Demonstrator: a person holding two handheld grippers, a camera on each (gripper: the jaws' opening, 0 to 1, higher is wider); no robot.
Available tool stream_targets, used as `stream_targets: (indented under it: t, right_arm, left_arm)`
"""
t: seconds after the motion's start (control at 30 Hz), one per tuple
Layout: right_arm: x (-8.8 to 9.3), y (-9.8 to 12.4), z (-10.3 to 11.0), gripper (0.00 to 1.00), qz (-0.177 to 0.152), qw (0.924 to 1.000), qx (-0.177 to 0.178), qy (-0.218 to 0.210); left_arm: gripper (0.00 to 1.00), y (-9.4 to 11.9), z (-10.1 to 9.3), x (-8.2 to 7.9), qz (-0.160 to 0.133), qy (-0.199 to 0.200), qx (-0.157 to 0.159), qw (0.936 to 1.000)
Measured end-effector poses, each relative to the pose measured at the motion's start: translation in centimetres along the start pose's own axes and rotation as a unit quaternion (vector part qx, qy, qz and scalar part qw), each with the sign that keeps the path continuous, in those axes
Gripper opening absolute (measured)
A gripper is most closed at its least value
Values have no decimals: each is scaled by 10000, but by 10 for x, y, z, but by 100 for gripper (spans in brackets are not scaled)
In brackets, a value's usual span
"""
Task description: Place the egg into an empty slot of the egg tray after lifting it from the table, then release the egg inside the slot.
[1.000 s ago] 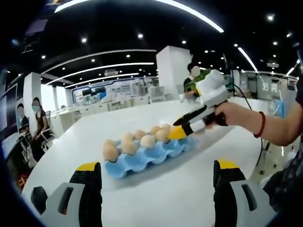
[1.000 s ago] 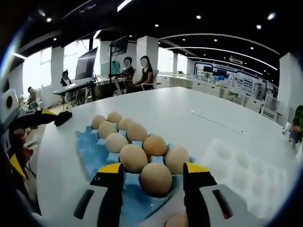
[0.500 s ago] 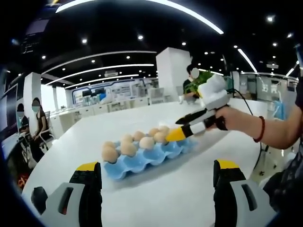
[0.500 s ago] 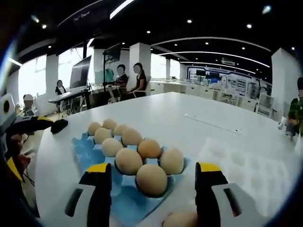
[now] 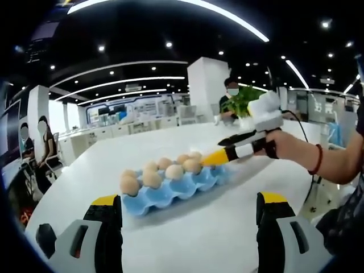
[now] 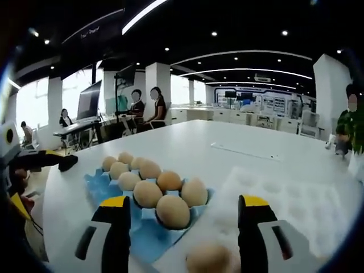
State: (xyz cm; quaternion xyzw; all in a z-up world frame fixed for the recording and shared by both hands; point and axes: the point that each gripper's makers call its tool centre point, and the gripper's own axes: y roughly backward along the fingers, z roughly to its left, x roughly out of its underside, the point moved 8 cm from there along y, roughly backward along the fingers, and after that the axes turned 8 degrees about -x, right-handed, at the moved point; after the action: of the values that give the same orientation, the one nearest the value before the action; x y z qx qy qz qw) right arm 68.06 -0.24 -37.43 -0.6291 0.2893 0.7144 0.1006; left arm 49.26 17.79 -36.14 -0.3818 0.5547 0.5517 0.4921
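Here, a blue egg tray (image 5: 173,187) sits on a big white table (image 5: 216,239). In the left gripper view, the tray lies out in front, in the middle of the table, with brown eggs (image 5: 152,178) sitting in its cups. The left gripper (image 5: 190,219) is low and near, and its two jaws stand wide apart with nothing between them. Bare white table shows in the gap.

From the right side of that view comes the right gripper (image 5: 215,159), held in a person's hand (image 5: 284,147) with a red band on the wrist. Its yellow tips are just beside the far right end of the tray, near the last eggs there.

In the right gripper view, the right gripper (image 6: 182,210) also has its jaws wide apart, and they grip nothing. The egg tray (image 6: 142,242) lies ahead and a bit to the left, with eggs in two rows. The nearest egg in the tray (image 6: 172,211) sits in a cup between the two jaws. One more egg (image 6: 208,259) lies very near the camera, low between the jaws, on a clear tray (image 6: 284,205) that rests just to the right of the blue one. Far to the left, the left gripper (image 6: 54,161) shows at the table's edge.

People sit at desks (image 6: 85,116) far behind the table.
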Motion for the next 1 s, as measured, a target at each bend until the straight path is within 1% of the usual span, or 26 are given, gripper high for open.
stream_targets:
  t: [0.03, 0.13, 0.3, 0.53, 0.63, 0.73, 0.87, 1.0]
  right_arm:
    - [0, 1, -1, 80, 2, 10000, 51, 78]
    - [0, 3, -2, 80, -27, 9999, 85, 106]
    - [4, 8, 1, 80, -52, 9999, 86, 54]
    - [5, 20, 1, 79, -151, 9995, 249, -78]
    - [8, 23, -1, 79, -191, 9992, 300, -157]
    - [12, 27, 3, 78, -201, 9991, 309, -227]
    - [15, 29, 3, 77, -171, 9992, 346, -94]
    - [18, 33, 5, 74, -293, 9985, 456, -50]
  left_arm:
    - [100, 0, 0, 0, 13, -1, -17, 10000]
    - [100, 1, 1, 0, -8, 11, -30, 10000]
    - [100, 1, 2, -1, 0, -53, -51, 10000]
    - [100, 2, 3, -1, -10, -44, -54, 10000]
    - [100, 2, 2, -2, -12, -53, -43, 10000]
    - [100, 1, 3, -2, 21, -96, -46, 9999]
    - [100, 1, 2, -2, 26, -90, -23, 10000]
    - [100, 1, 3, -1, 58, -110, -38, 9999]
